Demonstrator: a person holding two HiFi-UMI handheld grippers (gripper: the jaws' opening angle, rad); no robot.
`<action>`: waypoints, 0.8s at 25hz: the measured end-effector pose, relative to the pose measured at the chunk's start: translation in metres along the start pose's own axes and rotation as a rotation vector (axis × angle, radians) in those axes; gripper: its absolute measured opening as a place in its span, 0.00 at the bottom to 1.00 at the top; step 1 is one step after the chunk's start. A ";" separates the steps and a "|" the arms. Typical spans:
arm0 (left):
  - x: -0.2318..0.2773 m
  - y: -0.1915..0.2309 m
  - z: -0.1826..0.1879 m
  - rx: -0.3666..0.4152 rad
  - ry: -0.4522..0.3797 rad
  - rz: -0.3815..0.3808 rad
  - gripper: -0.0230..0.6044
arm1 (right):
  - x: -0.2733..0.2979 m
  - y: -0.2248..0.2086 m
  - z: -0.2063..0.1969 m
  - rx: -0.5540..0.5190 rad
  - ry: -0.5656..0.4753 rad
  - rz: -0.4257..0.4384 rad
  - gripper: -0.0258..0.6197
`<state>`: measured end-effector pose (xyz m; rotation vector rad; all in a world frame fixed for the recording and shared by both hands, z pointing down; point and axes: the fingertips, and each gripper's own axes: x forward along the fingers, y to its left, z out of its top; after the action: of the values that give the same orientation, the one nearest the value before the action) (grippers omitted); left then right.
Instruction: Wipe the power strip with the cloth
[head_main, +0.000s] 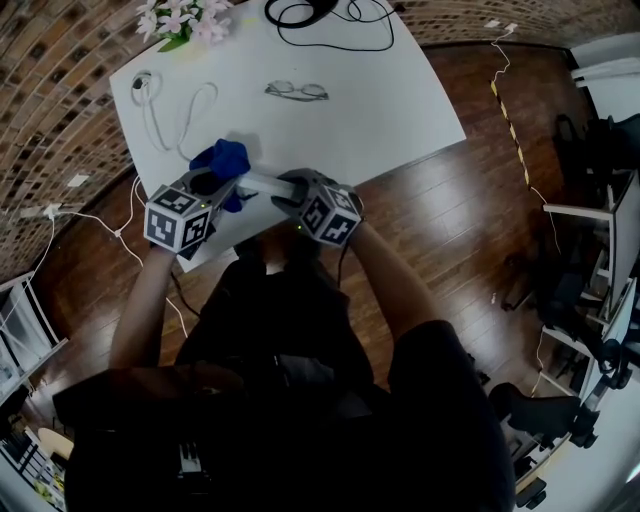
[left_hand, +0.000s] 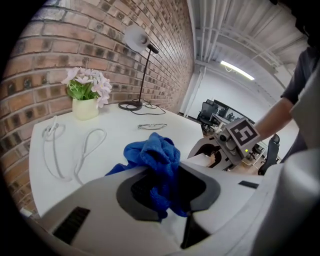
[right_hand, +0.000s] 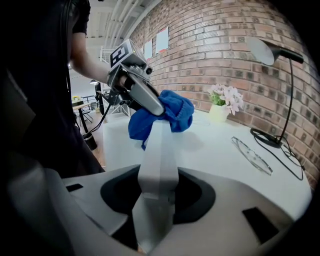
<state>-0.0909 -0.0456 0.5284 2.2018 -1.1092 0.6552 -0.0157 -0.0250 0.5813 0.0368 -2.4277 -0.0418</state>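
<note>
The long white plastic power strip (right_hand: 157, 150) is being held up off the table, out over its near edge. One end is sitting between the jaws of the right claw (right_hand: 155, 197), which is pinching it across its narrow sides. Gripping it by one end is leaving most of its length bare and reachable, and lifting it is likely giving the cloth access to more than the top face.

The crumpled blue cloth (left_hand: 156, 152) is bunched between the jaws of the left claw (left_hand: 164, 192), which is clamping on it so that a thick wad is sticking out past the tips. That wad is lying over the far end of the strip, apparently pressing on it, so the soft fabric and not the hard jaw is meeting the plastic. The two claws are facing each other along the strip, and wiping looks to be under way at the end farthest from the right claw; the stretch nearer that claw is showing uncovered.

The flat white table (head_main: 390, 110) is carrying a looped white cable (head_main: 165, 115) at the left and a pair of thin-framed spectacles (head_main: 297, 91) near the middle. A small vase of pale pink flowers (head_main: 185, 20) and a coiled black lamp cord (head_main: 325, 18) are standing at the far edge, all well apart from the work. Dark wooden floor (head_main: 450, 230) is showing beyond the table.
</note>
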 end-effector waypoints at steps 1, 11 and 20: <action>-0.003 0.004 -0.001 -0.006 -0.001 0.009 0.20 | 0.000 0.000 0.000 0.000 -0.001 -0.003 0.30; -0.009 0.015 -0.003 0.002 0.006 0.039 0.20 | -0.001 -0.001 -0.001 0.042 0.013 -0.008 0.29; -0.009 0.014 -0.003 0.009 0.002 0.041 0.20 | 0.004 0.000 0.003 0.079 0.018 -0.003 0.29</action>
<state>-0.1074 -0.0458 0.5285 2.1905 -1.1556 0.6806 -0.0213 -0.0250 0.5816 0.0762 -2.4102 0.0531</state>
